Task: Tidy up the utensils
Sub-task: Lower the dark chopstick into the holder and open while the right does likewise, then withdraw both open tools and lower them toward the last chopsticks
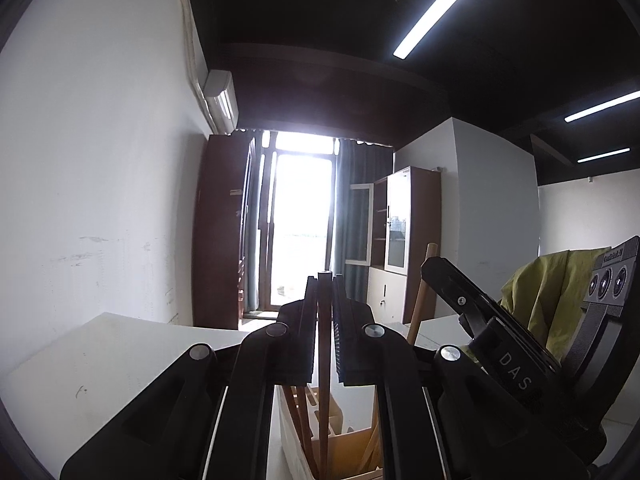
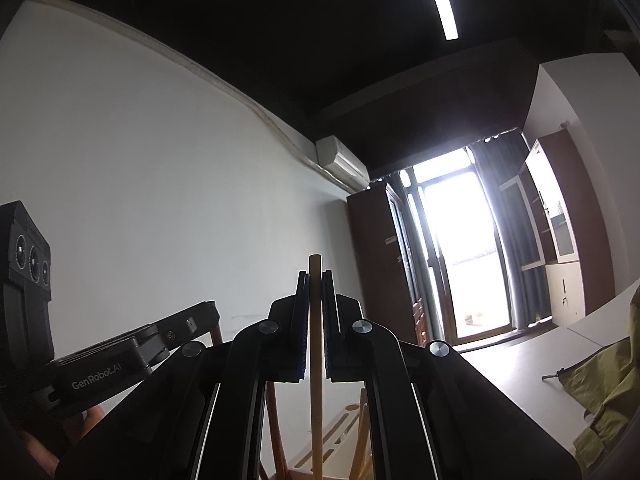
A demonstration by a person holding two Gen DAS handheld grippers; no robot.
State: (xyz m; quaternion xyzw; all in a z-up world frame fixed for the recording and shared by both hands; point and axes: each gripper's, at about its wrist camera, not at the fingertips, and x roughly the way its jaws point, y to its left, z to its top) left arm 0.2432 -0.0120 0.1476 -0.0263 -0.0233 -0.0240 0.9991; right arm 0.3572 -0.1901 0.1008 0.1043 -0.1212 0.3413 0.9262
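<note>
Because each utensil must drop upright into the slotted wooden holder [image 1: 320, 440] below, the left tool [image 1: 324, 284] pinches a dark stick [image 1: 324, 360] vertically, the right tool [image 2: 316, 280] a pale one [image 2: 316, 360]

Two tongs are in play, the left tongs [image 1: 325, 280] and the right tongs [image 2: 315, 276], each clamping one stick-like utensil: a dark wooden one [image 1: 324, 360] and a pale yellow one [image 2: 316, 360]. One wooden organizer [image 1: 340, 440] sits below (several more sticks inside, too hidden to count), and one yellow-green cloth [image 2: 608, 392] lies on the worktop [image 2: 520, 368].

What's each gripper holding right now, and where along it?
Left gripper pinches a dark brown stick near its top end. Right gripper pinches a pale stick near its top. What utensils they are cannot be told.
</note>
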